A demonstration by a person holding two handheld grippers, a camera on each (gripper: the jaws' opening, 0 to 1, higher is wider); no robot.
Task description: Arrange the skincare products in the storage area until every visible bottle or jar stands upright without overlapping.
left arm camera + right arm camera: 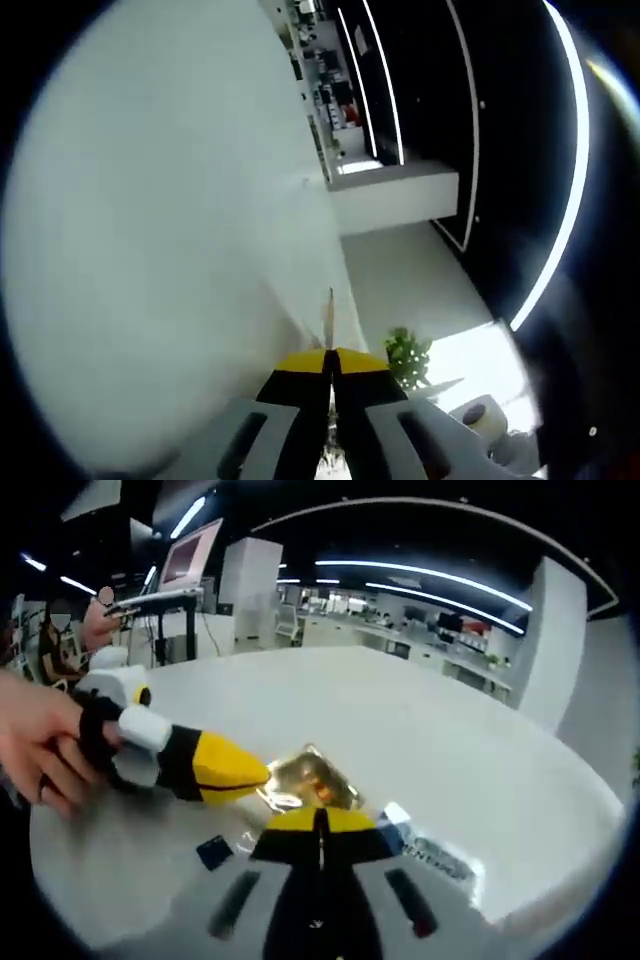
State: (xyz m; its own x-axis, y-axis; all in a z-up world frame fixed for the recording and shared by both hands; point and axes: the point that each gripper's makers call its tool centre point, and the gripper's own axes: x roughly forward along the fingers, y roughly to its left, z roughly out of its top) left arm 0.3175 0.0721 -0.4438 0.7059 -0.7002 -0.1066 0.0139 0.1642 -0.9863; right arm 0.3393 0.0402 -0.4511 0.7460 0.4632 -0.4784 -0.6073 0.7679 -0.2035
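Observation:
A shiny gold packet (312, 777) lies on the white table (420, 730), just past my right gripper (320, 825), whose yellow-tipped jaws are shut with nothing seen between them. A hand (40, 742) brings my left gripper (262, 771) in from the left, and its yellow tip meets the packet's left edge. In the left gripper view my left gripper (331, 358) has its jaws pressed together, with a thin brownish sliver, the packet (328, 315) seen edge-on, sticking out between the tips. No upright bottle or jar can be made out.
A blue-and-white item (395, 815) and a clear printed wrapper (440, 860) lie right of my right gripper. A small dark blue piece (213, 852) lies to its left. The table's edge (560, 880) runs close at the right. A potted plant (408, 355) stands beyond the table.

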